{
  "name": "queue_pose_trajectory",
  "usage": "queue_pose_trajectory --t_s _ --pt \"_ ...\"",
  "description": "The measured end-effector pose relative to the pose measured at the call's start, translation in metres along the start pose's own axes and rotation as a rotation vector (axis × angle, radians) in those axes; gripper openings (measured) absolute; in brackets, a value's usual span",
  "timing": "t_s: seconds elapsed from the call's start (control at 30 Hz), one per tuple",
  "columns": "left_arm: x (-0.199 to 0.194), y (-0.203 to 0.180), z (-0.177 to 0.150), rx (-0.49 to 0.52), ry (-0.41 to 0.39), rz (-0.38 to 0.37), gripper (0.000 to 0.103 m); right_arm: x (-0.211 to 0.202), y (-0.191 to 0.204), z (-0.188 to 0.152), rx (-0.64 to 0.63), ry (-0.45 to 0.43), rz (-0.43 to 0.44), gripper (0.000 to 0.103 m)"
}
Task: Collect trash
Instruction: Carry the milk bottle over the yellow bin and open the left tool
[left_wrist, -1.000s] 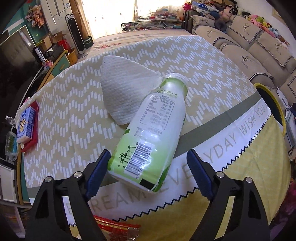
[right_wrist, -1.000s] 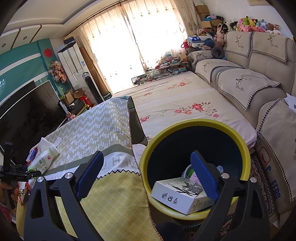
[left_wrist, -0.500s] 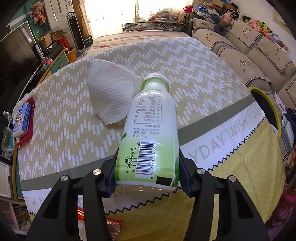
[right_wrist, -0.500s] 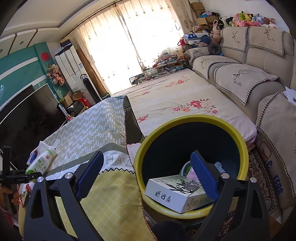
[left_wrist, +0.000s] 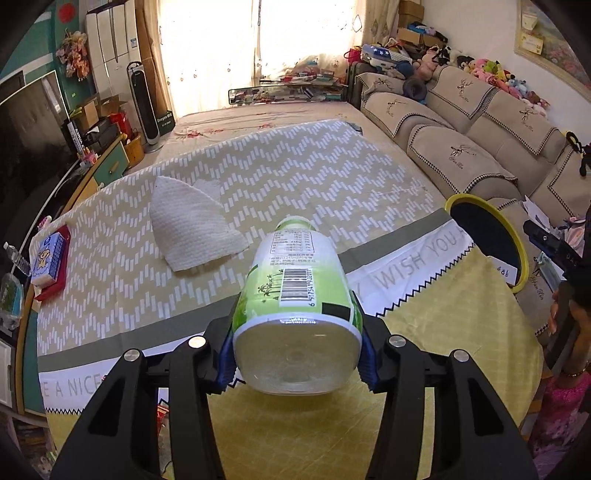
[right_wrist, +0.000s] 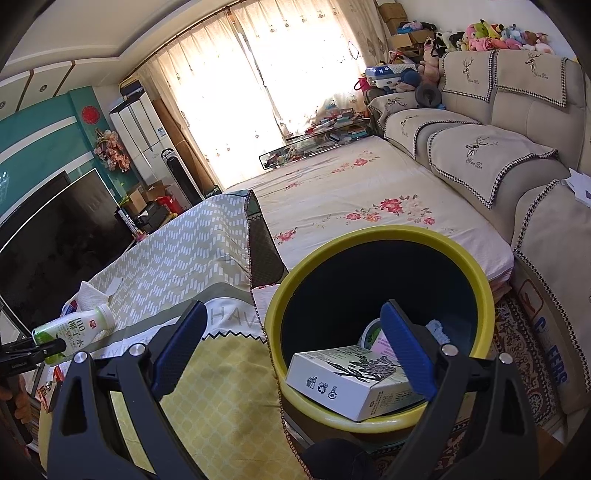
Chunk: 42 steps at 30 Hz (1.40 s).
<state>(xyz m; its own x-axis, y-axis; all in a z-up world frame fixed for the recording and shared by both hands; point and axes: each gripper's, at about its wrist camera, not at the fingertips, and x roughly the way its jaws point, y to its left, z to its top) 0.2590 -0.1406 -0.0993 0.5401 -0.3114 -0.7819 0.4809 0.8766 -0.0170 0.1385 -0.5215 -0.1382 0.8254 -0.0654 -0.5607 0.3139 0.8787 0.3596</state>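
The left gripper (left_wrist: 297, 354) had its jaws clamped on the base of a green-and-white bottle (left_wrist: 295, 295), which was lifted clear of the bench (left_wrist: 295, 177) with its cap pointing away. A white paper towel (left_wrist: 192, 229) lay flat on the cloth just beyond the bottle. The right gripper (right_wrist: 291, 347) hung with its jaws wide and empty above the yellow-rimmed bin (right_wrist: 484, 295), where a white carton (right_wrist: 343, 380) leaned against the near rim.
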Motion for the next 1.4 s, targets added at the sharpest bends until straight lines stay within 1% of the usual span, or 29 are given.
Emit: queue_pose_trajectory --t_s 0.2,0.4,0.8,0.9,1.07,1.2,1.27,1.3,1.33,1.4 --pt "-0.015 -0.023 0.008 0.046 -0.049 -0.009 0.051 -0.002 -0.006 -0.001 0.011 -0.003 0.002 0.090" --pt "-0.028 -0.052 0.022 0.095 -0.084 -0.047 0.051 -0.003 -0.018 -0.001 0.031 -0.005 0.000 0.090" --pt "-0.031 -0.120 0.054 0.188 -0.102 -0.133 0.051 -0.018 -0.058 0.003 0.100 -0.035 -0.011 0.090" --pt "-0.031 -0.143 0.065 0.217 -0.106 -0.174 0.051 -0.026 -0.071 0.004 0.115 -0.050 -0.020 0.090" --pt "-0.025 -0.191 0.088 0.275 -0.121 -0.246 0.051 -0.040 -0.093 0.008 0.144 -0.079 -0.035 0.090" --pt "-0.011 -0.238 0.108 0.324 -0.141 -0.302 0.051 -0.050 -0.111 0.009 0.167 -0.094 -0.054 0.090" --pt "0.003 -0.259 0.117 0.344 -0.132 -0.325 0.051 -0.053 -0.117 0.009 0.174 -0.093 -0.064 0.090" --pt "0.012 -0.267 0.121 0.340 -0.127 -0.331 0.052 -0.055 -0.120 0.008 0.178 -0.092 -0.066 0.090" --pt "0.022 -0.275 0.124 0.331 -0.127 -0.331 0.063 -0.056 -0.121 0.006 0.180 -0.092 -0.067 0.090" --pt "0.034 -0.286 0.124 0.330 -0.149 -0.293 0.075 -0.057 -0.121 0.003 0.180 -0.088 -0.071 0.090"
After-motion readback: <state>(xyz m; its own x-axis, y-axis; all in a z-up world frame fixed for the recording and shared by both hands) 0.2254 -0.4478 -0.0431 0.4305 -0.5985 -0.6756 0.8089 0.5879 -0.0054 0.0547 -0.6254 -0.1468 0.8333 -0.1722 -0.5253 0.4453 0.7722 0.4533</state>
